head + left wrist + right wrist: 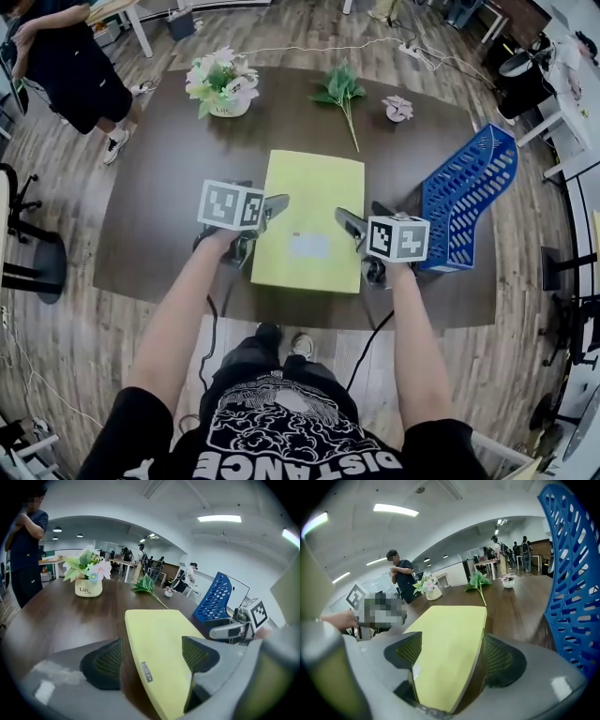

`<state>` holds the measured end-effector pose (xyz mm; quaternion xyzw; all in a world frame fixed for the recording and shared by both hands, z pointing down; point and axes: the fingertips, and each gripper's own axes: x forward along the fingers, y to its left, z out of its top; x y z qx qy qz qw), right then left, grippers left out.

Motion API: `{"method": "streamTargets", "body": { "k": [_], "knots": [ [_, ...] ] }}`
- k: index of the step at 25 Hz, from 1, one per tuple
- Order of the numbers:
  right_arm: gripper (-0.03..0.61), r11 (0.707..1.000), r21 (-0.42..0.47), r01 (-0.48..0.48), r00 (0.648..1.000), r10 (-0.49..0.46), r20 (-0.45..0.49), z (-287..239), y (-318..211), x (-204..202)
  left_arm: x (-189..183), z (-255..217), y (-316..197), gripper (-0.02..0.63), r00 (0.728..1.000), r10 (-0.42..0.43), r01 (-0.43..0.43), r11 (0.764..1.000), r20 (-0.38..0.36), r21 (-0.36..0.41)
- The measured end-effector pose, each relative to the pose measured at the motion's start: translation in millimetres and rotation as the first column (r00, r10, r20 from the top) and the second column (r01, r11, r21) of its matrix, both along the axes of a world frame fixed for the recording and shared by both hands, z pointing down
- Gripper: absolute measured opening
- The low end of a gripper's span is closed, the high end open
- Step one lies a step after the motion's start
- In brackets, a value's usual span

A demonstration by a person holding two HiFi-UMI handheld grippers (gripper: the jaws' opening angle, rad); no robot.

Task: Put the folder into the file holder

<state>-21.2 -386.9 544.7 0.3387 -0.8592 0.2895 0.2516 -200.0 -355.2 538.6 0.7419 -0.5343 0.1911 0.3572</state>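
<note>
A yellow folder (309,220) lies flat on the dark brown table (159,187), with a white label near its front. The blue mesh file holder (464,202) stands to its right, close to the table's right edge. My left gripper (270,208) hovers at the folder's left edge and my right gripper (349,223) at its right edge. In the left gripper view the gripper (152,660) is open, with the folder (159,639) under the gap. In the right gripper view the gripper (452,656) is open over the folder (450,630), and the file holder (574,588) rises at the right.
At the table's far side stand a white flower pot (223,84), a loose green sprig (342,94) and a small pink flower pot (397,109). A person (66,66) stands beyond the far left corner. An office chair (28,244) is at the left.
</note>
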Motion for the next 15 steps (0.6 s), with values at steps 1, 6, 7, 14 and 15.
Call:
{"method": "streamTargets", "body": {
  "k": [1, 6, 7, 14, 15],
  "knots": [
    [0.396, 1.0, -0.011, -0.003, 1.0, 0.003, -0.01, 4.2, -2.1, -0.5, 0.0, 4.5, -1.9, 0.399, 1.0, 0.004, -0.004, 1.0, -0.009, -0.011],
    [0.4, 0.998, -0.059, -0.023, 0.998, 0.019, -0.057, 25.4, -13.0, -2.2, 2.9, 28.2, -10.7, 0.411, 0.998, 0.029, -0.033, 0.997, -0.052, -0.073],
    [0.406, 0.997, -0.07, -0.026, 0.998, 0.022, -0.061, 29.2, -15.2, -2.9, 3.6, 32.3, -11.9, 0.414, 0.997, 0.033, -0.039, 0.996, -0.063, -0.086],
    [0.417, 0.988, -0.149, -0.035, 0.997, 0.024, -0.076, 52.0, -23.4, -5.8, 9.2, 52.5, -19.4, 0.416, 0.992, 0.073, -0.087, 0.986, -0.103, -0.144],
    [0.417, 0.986, -0.161, -0.032, 0.997, 0.021, -0.072, 53.8, -23.4, -6.4, 10.8, 54.6, -19.7, 0.416, 0.991, 0.079, -0.095, 0.984, -0.108, -0.151]
  ]
}}
